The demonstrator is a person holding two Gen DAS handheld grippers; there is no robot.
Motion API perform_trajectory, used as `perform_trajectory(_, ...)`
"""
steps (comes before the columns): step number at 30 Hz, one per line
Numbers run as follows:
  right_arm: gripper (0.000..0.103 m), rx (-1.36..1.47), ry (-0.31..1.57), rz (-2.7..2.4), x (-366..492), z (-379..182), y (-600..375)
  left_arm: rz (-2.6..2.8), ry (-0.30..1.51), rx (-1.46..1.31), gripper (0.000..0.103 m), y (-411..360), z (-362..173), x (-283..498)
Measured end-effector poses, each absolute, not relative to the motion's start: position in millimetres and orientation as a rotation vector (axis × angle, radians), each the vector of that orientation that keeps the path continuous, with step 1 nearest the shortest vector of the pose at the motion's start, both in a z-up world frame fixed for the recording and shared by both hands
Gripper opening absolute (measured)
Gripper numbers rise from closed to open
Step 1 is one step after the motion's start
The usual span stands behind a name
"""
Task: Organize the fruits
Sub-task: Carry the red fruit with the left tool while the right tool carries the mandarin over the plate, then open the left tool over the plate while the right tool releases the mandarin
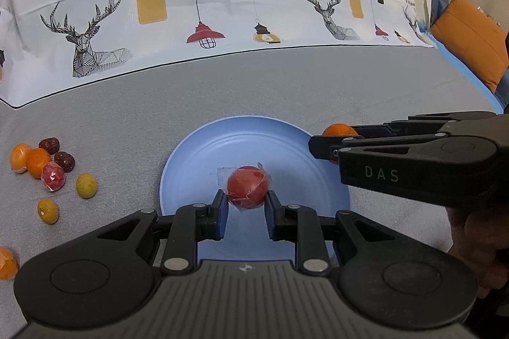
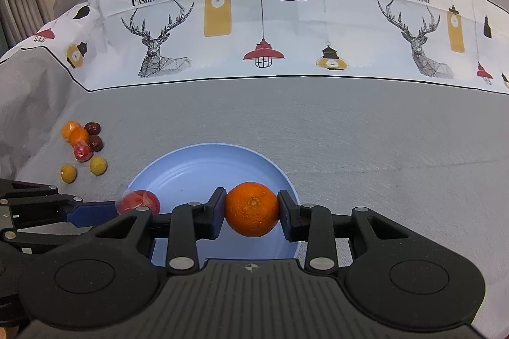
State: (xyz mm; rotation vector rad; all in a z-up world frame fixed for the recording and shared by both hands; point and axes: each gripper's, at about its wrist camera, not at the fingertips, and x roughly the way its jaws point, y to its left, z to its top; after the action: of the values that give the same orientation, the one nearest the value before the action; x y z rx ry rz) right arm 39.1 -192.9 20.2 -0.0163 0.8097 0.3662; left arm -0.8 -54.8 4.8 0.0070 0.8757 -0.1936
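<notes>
Both claws over round pale-blue plate [image 1: 191, 154], each gripping fruit.
Left claw [image 1: 246, 211] clamps plastic-wrapped red fruit [image 1: 246, 188]; right claw [image 2: 251, 211] clamps orange [image 2: 251, 208]; lower close, release gently to stop rolling.

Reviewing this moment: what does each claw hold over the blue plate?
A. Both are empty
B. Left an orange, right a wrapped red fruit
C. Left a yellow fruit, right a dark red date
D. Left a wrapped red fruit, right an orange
D: the left claw has its pads on either side of the wrapped red fruit, and the right claw is clamped on the orange, both over the blue plate.
</notes>
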Motion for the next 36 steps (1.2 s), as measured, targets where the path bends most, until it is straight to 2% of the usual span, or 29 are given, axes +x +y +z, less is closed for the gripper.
perform_trajectory(22, 0.037, -0.021, 0.813, 0.366, 38.9, 18.6, -190.8, -0.192, 0.875, 0.008, 0.028, -58.7, 5.0, -1.1)
perform_trajectory(23, 0.038, -0.023, 0.817, 0.359, 39.2, 18.2, -190.4, -0.19, 0.877, 0.007, 0.034, -59.1, 5.0, -1.0)
perform_trajectory(25, 0.047, -0.022, 0.832, 0.35, 40.8, 16.5, -190.5, -0.188, 0.876, 0.0, 0.041, -59.6, 5.7, -0.7)
perform_trajectory(27, 0.054, -0.02, 0.829, 0.345, 40.5, 16.8, -189.6, -0.182, 0.872, 0.002, 0.042, -60.1, 6.8, -0.4)
perform_trajectory(36, 0.057, -0.023, 0.833, 0.341, 41.0, 16.0, -186.5, -0.171, 0.872, -0.006, 0.041, -56.9, 7.6, -0.1)
